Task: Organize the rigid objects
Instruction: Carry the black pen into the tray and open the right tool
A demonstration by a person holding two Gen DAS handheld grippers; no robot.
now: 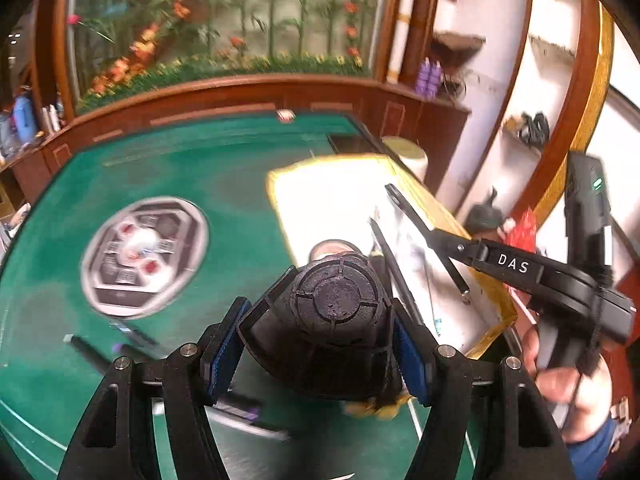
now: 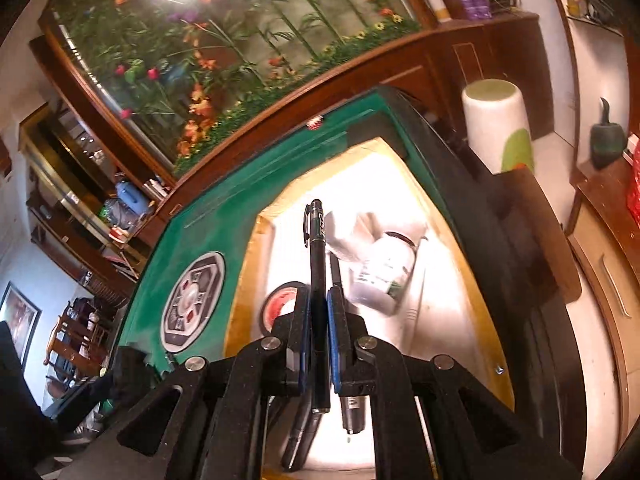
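My left gripper is shut on a black ribbed cylinder whose round end faces the camera; the blue pads press on both its sides. It hangs over the green table, beside a white box with a gold rim. My right gripper is shut on a black pen that points forward over the same box. Inside the box lie a white jar, a red and black tape roll and more dark pens. The left wrist view also shows the right gripper above the box.
A round control panel sits in the middle of the table. Loose pens lie on the felt near the left gripper. A white cylinder stands past the table's far right corner. A wooden cabinet with a flower display runs behind the table.
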